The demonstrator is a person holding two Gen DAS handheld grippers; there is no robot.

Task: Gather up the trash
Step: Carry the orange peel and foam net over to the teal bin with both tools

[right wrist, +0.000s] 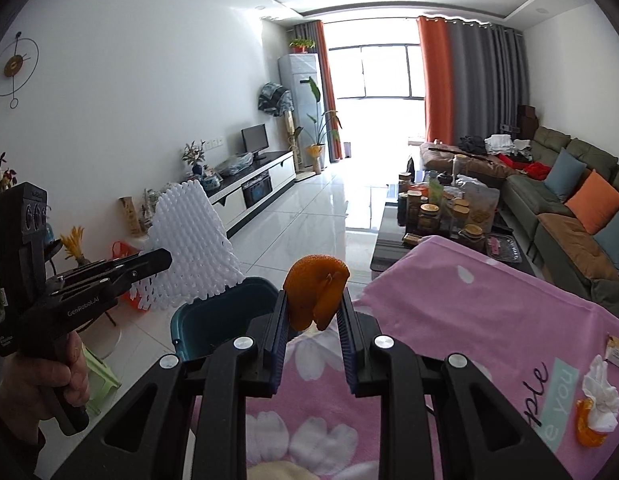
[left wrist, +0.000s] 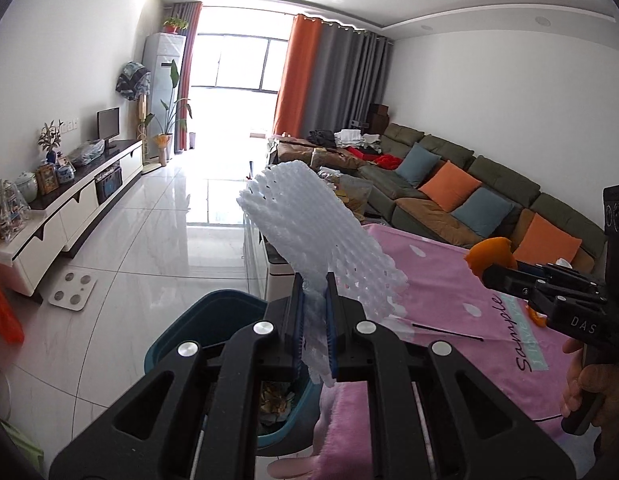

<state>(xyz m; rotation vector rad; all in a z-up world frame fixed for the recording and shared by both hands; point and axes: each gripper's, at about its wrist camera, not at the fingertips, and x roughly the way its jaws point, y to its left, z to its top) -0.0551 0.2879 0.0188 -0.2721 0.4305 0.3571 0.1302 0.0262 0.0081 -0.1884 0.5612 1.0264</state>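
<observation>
My left gripper (left wrist: 313, 280) is shut on a white foam fruit net (left wrist: 309, 220), which stands up and fans out above the fingers. Below it sits a teal trash bin (left wrist: 213, 312) with scraps inside, at the edge of a table under a pink cloth (left wrist: 489, 320). My right gripper (right wrist: 314, 300) is shut on a piece of orange peel (right wrist: 315, 292), held over the cloth's edge near the teal bin (right wrist: 213, 320). Each gripper shows in the other view: the right gripper (left wrist: 493, 268) with the peel (left wrist: 489, 254), the left gripper (right wrist: 161, 258) with the net (right wrist: 189, 248).
On the pink cloth (right wrist: 489, 320) lie a crumpled white tissue (right wrist: 599, 392), more orange peel (right wrist: 587, 428) and a snack wrapper (right wrist: 615, 350). A coffee table with jars (right wrist: 441, 208) stands beyond, a sofa (right wrist: 569, 200) to the right, a TV cabinet (left wrist: 69, 208) left. A scale (left wrist: 73, 290) lies on the floor.
</observation>
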